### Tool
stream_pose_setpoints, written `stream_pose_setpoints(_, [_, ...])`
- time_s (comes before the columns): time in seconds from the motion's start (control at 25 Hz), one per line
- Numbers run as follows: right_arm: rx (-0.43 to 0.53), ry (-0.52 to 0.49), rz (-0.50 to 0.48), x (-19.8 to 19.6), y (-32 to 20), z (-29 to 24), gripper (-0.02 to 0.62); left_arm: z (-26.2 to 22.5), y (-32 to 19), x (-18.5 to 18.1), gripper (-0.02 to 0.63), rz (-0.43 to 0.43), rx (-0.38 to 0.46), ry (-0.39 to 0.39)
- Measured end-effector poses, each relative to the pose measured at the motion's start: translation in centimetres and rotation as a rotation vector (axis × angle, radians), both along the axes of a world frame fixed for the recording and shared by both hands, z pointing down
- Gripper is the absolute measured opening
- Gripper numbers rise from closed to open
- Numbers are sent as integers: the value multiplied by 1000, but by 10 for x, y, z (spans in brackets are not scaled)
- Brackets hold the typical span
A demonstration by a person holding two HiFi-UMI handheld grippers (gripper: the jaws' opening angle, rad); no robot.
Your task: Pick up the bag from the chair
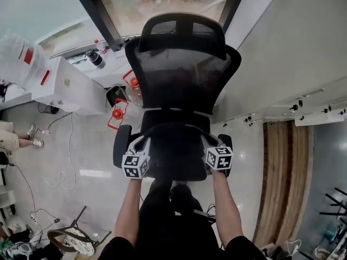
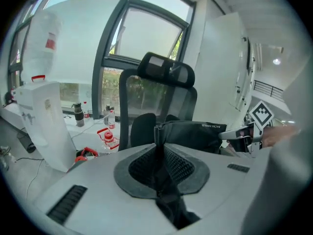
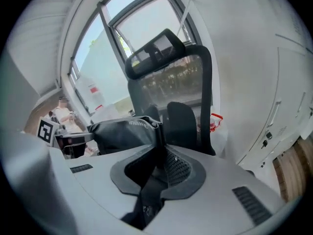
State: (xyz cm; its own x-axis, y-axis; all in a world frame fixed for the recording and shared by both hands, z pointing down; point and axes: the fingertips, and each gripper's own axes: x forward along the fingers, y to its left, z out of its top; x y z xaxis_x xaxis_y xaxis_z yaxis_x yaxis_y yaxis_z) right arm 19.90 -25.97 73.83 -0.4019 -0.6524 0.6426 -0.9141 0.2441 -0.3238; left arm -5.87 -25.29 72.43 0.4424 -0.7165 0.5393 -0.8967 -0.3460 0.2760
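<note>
A black bag (image 1: 176, 151) hangs stretched between my two grippers, over the seat of a black mesh office chair (image 1: 181, 64). I cannot tell whether the bag still touches the seat. My left gripper (image 1: 142, 145) is shut on the bag's left end, and my right gripper (image 1: 212, 145) is shut on its right end. In the left gripper view black fabric is pinched between the jaws of the left gripper (image 2: 159, 153), and the bag (image 2: 195, 133) runs off to the right. In the right gripper view the right gripper (image 3: 160, 151) clamps the bag (image 3: 124, 131), which extends leftward.
A white desk unit (image 1: 65, 85) stands left of the chair, with red-capped bottles (image 1: 133, 85) and a red item (image 1: 116, 114) beside it. Cables (image 1: 59, 172) trail over the floor. A white wall (image 1: 287, 53) and a wooden strip (image 1: 282, 183) are on the right. A person (image 1: 13, 137) stands far left.
</note>
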Motion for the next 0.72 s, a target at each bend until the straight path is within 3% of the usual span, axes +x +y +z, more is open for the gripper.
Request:
stream_pose_setpoints(0.52, [194, -5, -14, 7, 86, -156, 31, -150, 89, 7, 41, 45, 182, 18])
stream_pose_setpoints(0.72, [256, -6, -1, 0, 116, -200, 31, -193, 112, 0, 41, 100, 253, 39])
